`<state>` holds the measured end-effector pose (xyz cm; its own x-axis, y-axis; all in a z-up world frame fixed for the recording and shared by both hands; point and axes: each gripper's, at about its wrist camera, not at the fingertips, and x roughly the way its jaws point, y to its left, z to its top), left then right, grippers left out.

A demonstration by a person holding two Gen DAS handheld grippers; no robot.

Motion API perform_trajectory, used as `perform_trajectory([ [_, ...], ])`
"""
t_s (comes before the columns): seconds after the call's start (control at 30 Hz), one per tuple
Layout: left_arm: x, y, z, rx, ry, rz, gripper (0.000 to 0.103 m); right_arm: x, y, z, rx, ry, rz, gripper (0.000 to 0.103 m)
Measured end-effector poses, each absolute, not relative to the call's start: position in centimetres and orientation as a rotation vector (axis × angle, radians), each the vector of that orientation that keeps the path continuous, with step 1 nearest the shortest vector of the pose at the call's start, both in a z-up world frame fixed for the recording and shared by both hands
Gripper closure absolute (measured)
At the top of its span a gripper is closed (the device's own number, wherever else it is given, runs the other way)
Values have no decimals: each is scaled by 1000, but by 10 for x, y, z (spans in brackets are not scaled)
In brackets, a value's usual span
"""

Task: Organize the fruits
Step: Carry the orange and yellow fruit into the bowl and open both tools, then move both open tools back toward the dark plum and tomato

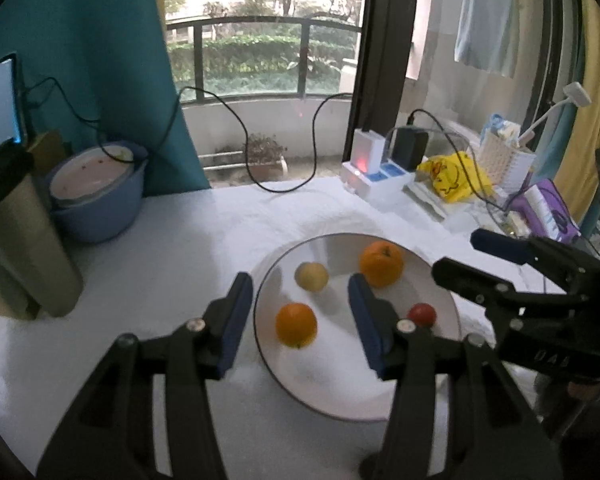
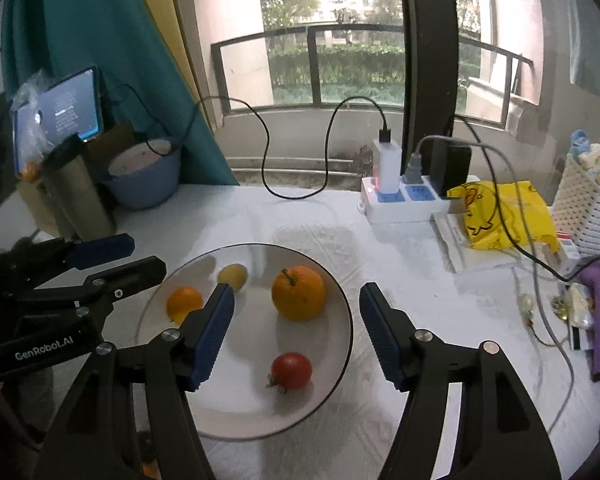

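Note:
A white plate (image 1: 332,396) (image 2: 332,368) on the white table holds a small orange (image 1: 296,325) (image 2: 184,302), a pale yellow fruit (image 1: 311,276) (image 2: 232,275), a big orange (image 1: 381,263) (image 2: 298,293) and a red tomato (image 1: 421,314) (image 2: 291,370). My left gripper (image 1: 300,320) is open and empty, its jaws spread above the small orange at the plate's left side. My right gripper (image 2: 296,332) is open and empty over the plate, between the big orange and the tomato. Each gripper shows at the edge of the other's view.
A blue bowl stack (image 1: 96,196) (image 2: 146,178) and a metal canister (image 1: 24,248) stand at the left. A power strip with chargers (image 2: 400,196), a yellow duck bag (image 2: 500,216), a white basket (image 2: 588,200) and cables crowd the right.

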<state>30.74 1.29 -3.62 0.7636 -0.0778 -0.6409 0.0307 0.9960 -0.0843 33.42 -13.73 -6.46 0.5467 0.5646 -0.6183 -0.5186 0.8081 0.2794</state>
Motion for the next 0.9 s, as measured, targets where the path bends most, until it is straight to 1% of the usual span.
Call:
perform_trajectory([
  [0.6, 209, -6, -10, -76, 619, -77, 51, 255, -184, -26, 87, 686, 622, 35],
  [0.77, 180, -6, -14, -97, 618, -84, 51, 226, -195, -20, 73, 676, 628, 35],
  [0.9, 162, -6, -25, -116, 641, -95, 51, 204, -202, -28, 68, 687, 639, 35],
])
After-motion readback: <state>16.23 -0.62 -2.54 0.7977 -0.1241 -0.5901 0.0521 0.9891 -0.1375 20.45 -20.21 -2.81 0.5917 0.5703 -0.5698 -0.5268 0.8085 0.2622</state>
